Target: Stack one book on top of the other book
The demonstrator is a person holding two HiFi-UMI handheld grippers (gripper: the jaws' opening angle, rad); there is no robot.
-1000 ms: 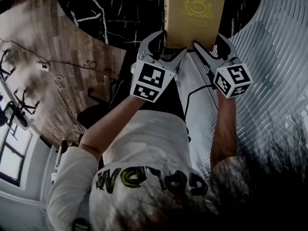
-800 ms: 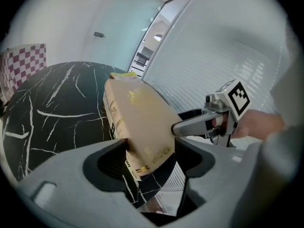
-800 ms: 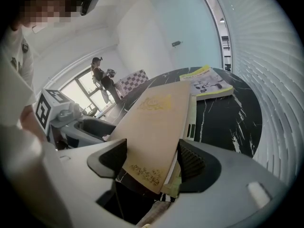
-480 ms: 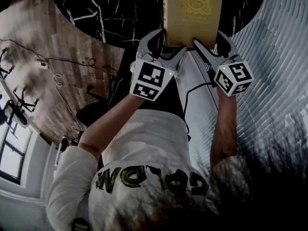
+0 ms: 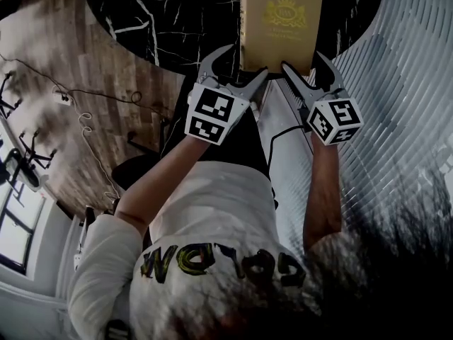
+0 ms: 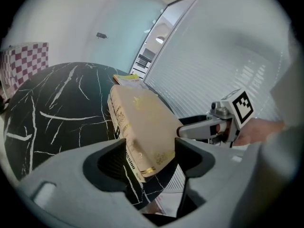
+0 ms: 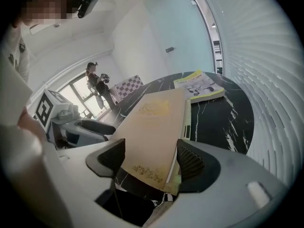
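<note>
Gripping the gold book [image 5: 279,20] at its near end, both tools work from the person's side of the round black marble worktop [image 5: 177,20]. L tool [image 6: 151,151] pinches the near L corner: spine against one pad, cover against the other, no gap seen in the left gripper view. R tool [image 7: 151,156] has the near R corner btwn its jaws. Those jaws have just been opening a bit, yet in the right gripper view the pads meet the book on both sides, cover edge at one and page edge at the other, so it's a wide pinch.

Head view: both tools point away from the person & downward, marker cubes toward the camera, forearms running back to a white shirt [image 5: 212,211] w/ lettering. Gold book's near edge sits about at the worktop's rim; can't tell if that end rests there or is lifted. Crest & gilt lettering face up.

Second book [image 7: 199,87], thinner, yellow-green edged w/ a pale printed cover, lies flat on the worktop just past the gold book's far end, to the R; can't tell if they touch. Ribbed pale surface [image 5: 396,83] to the R, wood floor [image 5: 71,83] to the L.
</note>
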